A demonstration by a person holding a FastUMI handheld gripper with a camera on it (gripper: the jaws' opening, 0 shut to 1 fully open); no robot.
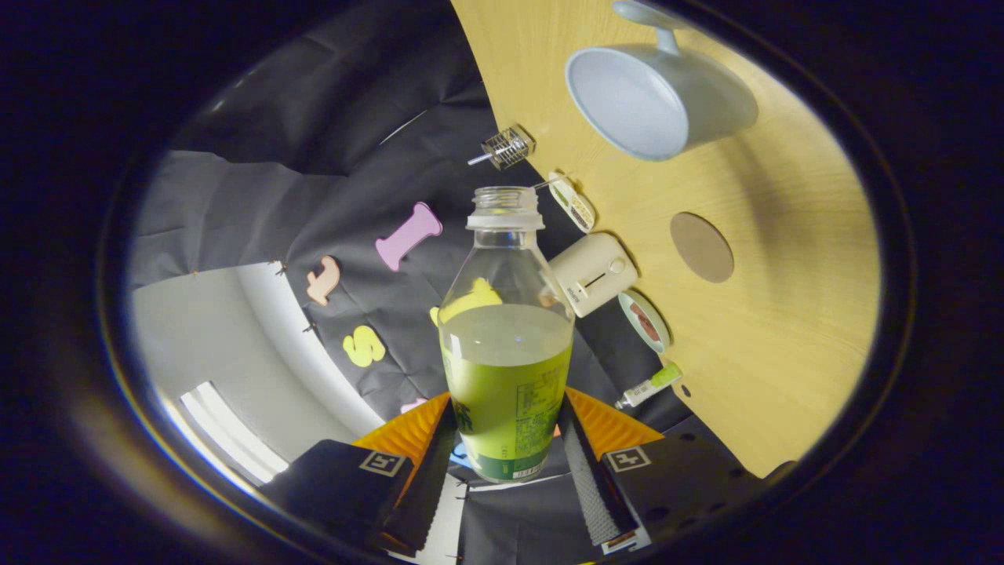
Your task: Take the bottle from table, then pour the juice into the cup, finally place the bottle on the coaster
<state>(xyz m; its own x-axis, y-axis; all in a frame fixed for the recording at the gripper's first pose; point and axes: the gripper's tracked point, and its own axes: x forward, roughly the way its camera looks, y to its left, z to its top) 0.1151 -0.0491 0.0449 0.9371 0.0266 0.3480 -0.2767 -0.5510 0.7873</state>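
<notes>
- The tongs (508, 439) are closed partway, both fingers pressed against the lower sides of a clear plastic bottle (506, 329) with a green label, which stands between them.
- The bottle is lifted clear of the counter and has no cap on its neck; its mouth points away from the fingers.
- Yellow-green juice (506, 369) fills roughly the lower half of the bottle, its surface sitting below the shoulder.
- The whole scene looks tipped, so the light wooden counter (784, 314) rises on one side beyond the bottle.
- Just past the bottle's shoulder, along the counter's edge, sits a cream box-shaped gadget (592, 273) with a slot.
- Beside it on that edge lie a small round tin (643, 320), an oval dish (572, 202) and a small white tube with a green cap (649, 386).
- A round brown coaster (701, 247) lies flat on the counter, further in from the edge, bare.
- Well beyond the coaster is a pale blue-grey cup (655, 98) with a handle; its inside looks empty.
- A little wire cage piece (506, 147) shows past the bottle's mouth.
</notes>
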